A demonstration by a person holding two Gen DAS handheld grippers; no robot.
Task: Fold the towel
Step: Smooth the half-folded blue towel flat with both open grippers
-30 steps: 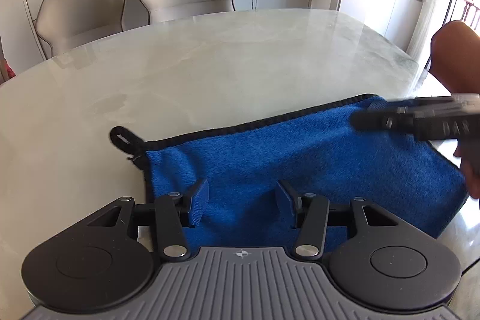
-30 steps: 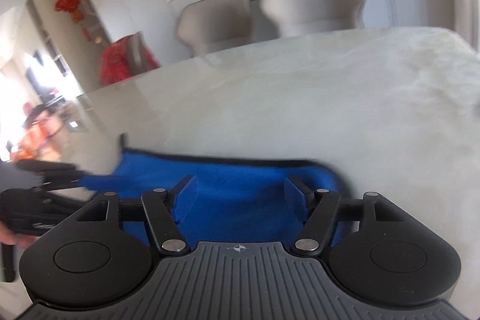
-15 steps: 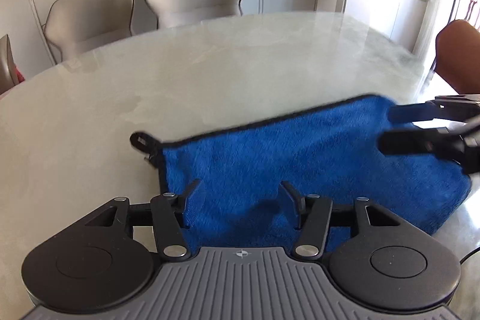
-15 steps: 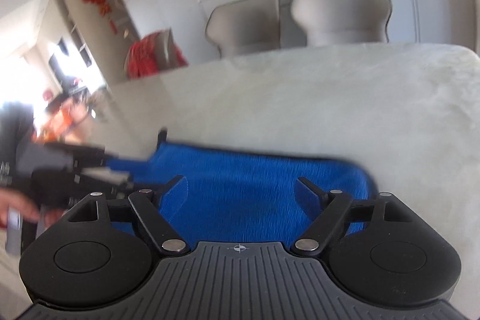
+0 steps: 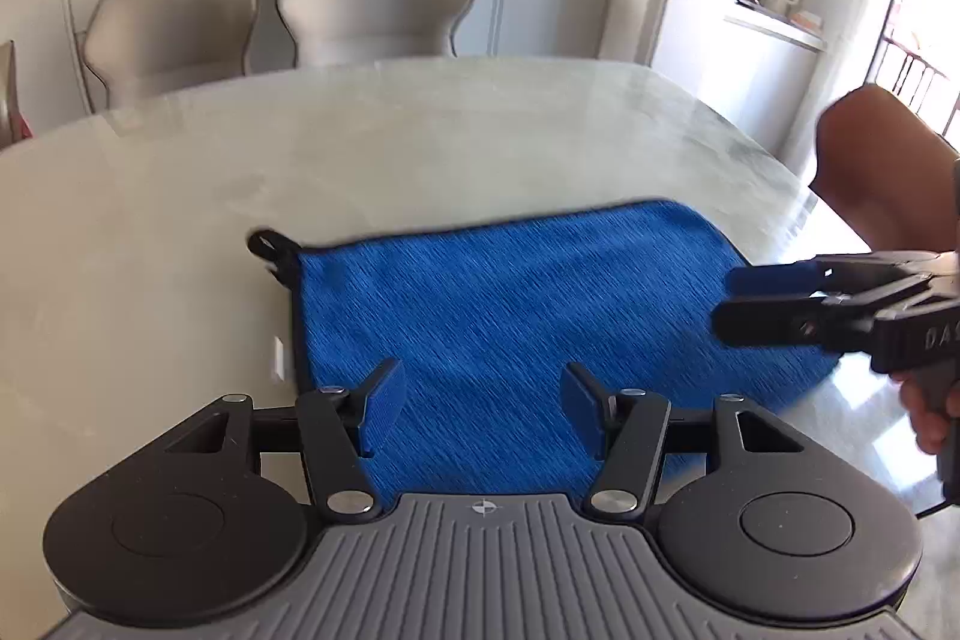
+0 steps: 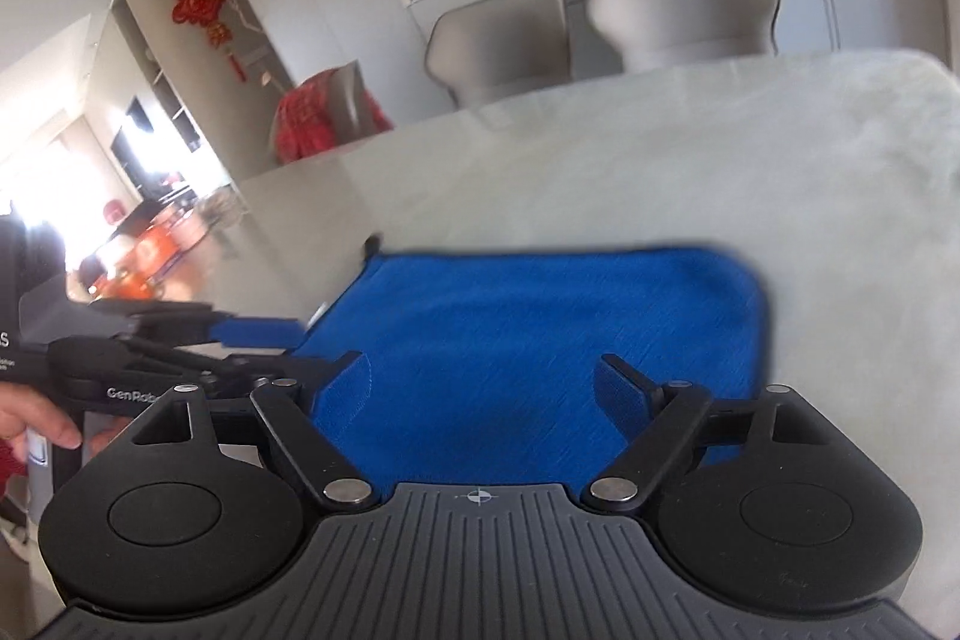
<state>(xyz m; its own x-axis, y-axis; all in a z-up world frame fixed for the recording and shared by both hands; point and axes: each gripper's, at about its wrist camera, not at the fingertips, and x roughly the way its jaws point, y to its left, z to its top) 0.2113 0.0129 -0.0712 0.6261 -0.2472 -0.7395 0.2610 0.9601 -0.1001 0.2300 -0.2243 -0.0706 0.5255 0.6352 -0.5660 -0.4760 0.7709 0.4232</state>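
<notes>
- Our left tongs (image 5: 483, 400) stand with jaws apart over the near left part of the towel (image 5: 528, 322), holding nothing; the towel's left edge runs just outside the left pad.
- Our right tongs (image 6: 483, 385) are spread too, gripping nothing, above the towel's near right part (in the left view they come in sideways over its right edge (image 5: 735, 307)).
- The towel lies flat on the table (image 5: 420, 148), near its front edge, between and under both tongs.
- Compared with half a second ago, the towel sits farther from both cameras and more of it shows, so we see nearly the whole sheet; its loop (image 5: 267, 244) has shifted right in the left view.
- In the left view the right tongs now show more of their body, with the hand (image 5: 936, 412) below them.
- The towel is bright blue with a thin dark border, roughly rectangular with rounded far corners, and a small white tag (image 5: 279, 367) pokes out at its left edge.
- The cloth looks smooth, with no clear fold or wrinkle (motion blur softens the weave).
</notes>
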